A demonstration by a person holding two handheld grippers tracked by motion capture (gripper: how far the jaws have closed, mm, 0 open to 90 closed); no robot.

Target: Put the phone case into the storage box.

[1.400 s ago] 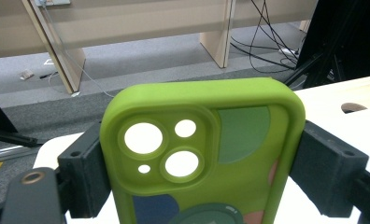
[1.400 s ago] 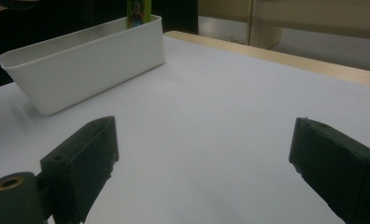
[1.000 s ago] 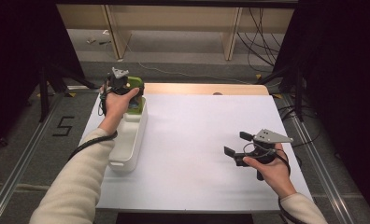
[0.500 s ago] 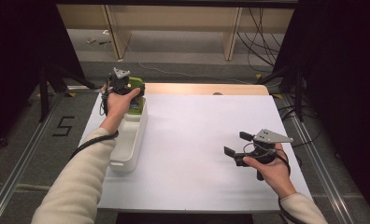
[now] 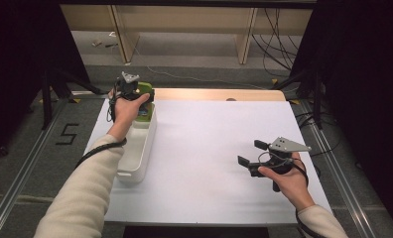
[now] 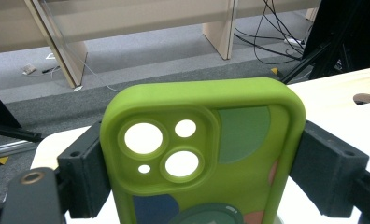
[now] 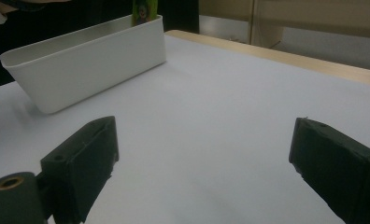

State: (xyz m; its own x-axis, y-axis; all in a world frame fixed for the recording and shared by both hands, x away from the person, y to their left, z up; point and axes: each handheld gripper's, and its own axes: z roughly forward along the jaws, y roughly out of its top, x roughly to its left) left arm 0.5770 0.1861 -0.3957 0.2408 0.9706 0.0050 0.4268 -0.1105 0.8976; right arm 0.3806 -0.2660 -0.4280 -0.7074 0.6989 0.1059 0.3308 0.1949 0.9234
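A lime-green phone case (image 6: pixel 206 154) with round camera holes and coloured patches stands upright between the jaws of my left gripper (image 6: pixel 206 168), which is shut on its two sides. In the high view the left gripper (image 5: pixel 131 91) holds the phone case (image 5: pixel 146 90) over the far end of a long white bin (image 5: pixel 140 148) at the table's left. My right gripper (image 5: pixel 250 153) rests low over the white table near the front right, jaws open with nothing between them. From the right gripper view (image 7: pixel 206 172) the white bin (image 7: pixel 85 51) lies ahead, the phone case (image 7: pixel 143 11) at its far end.
White sheet (image 5: pixel 214 148) covers the table, with a wooden strip (image 5: pixel 219 94) along the far edge. Beyond it stand shelf legs and loose cables on a grey floor. Metal rails run along both table sides.
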